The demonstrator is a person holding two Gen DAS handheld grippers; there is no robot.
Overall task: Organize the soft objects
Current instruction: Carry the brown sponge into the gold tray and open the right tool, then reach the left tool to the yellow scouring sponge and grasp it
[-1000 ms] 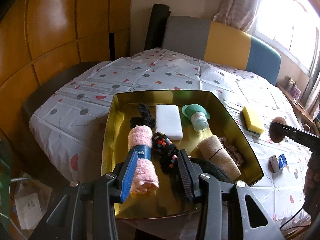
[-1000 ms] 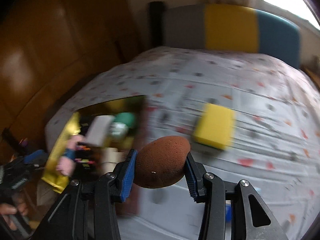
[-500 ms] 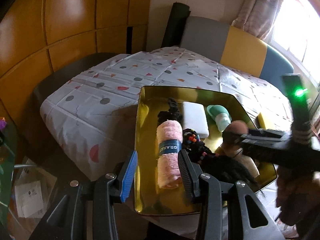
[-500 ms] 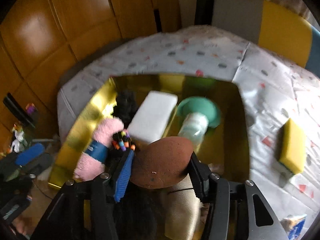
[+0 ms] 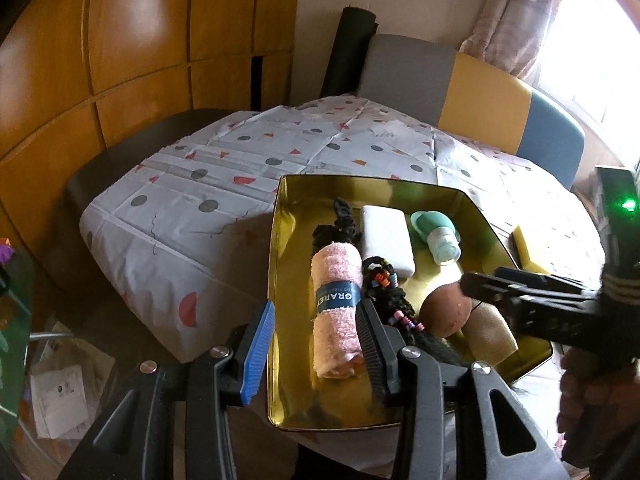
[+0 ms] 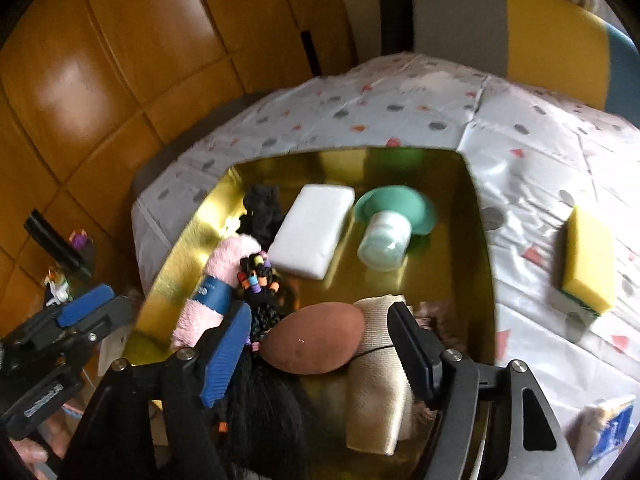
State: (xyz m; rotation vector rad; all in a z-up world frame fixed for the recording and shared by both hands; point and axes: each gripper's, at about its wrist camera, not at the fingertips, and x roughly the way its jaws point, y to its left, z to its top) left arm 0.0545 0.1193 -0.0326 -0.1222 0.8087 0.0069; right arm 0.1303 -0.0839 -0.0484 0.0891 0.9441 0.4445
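Carried across from above the bare tablecloth (image 6: pixel 532 168) to over the gold tray (image 6: pixel 480 240), and now let go: brown egg-shaped sponge (image 6: pixel 316 338) resting in the tray's near part, between the spread fingers of the right claw (image 6: pixel 320 350). Jaws just been opening, with the sponge between them but a clear gap on each side, so no pinch any more. Leaning against the beige rolled cloth (image 6: pixel 378 392) on one side and the black beaded braid (image 6: pixel 260 280) on the other, probably why it sits without rolling.

Left claw (image 5: pixel 316 344) hanging over the tray's near left edge, half spread and pinching nothing; pink rolled towel (image 5: pixel 336 304) seen between its fingers but lying flat on the tray floor. Likely parked there, out of the right hand's path.

Rest of the tray already filled: white foam block (image 6: pixel 312 236) and green squeeze bottle (image 6: pixel 388 232) toward the far edge, black scrunchie (image 6: pixel 262 212) at the far left beside the towel. Soft things gathered in one container, as the task asks.

Yellow sponge (image 6: pixel 588 260) out on the counter, well right of the tray's right edge, apparently the next thing to collect. Small blue-and-white packet (image 6: pixel 612 424) near the counter's near right edge; too blurred to identify.
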